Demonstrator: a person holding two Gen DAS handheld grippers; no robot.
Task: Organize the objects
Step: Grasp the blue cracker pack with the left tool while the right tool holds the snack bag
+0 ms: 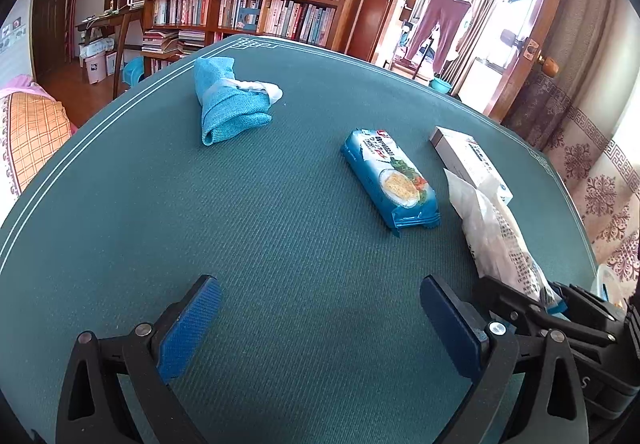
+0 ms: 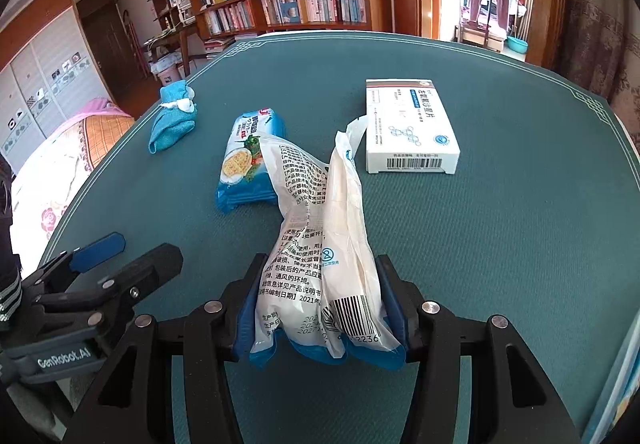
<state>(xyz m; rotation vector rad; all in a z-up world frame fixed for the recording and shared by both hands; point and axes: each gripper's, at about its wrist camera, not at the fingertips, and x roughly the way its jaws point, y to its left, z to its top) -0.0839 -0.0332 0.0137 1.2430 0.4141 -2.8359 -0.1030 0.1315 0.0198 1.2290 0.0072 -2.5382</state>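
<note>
On the bench (image 2: 520, 244): right hand-held gripper (image 2: 320, 304) clamps a white plastic packet (image 2: 320, 244).
Left hand-held gripper (image 1: 320, 324) wide, nothing between.

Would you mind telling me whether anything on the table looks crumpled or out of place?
The blue cloth lies bunched, white material poking out. The white printed bag is crumpled, squeezed in the right tool.

You've got a teal ribbed table mat (image 1: 280, 244) with white border lines, a turquoise cloth (image 1: 228, 104), a blue cracker packet (image 2: 248, 164), a white medicine box (image 2: 408, 124), and a white printed plastic bag (image 2: 320, 244).
</note>
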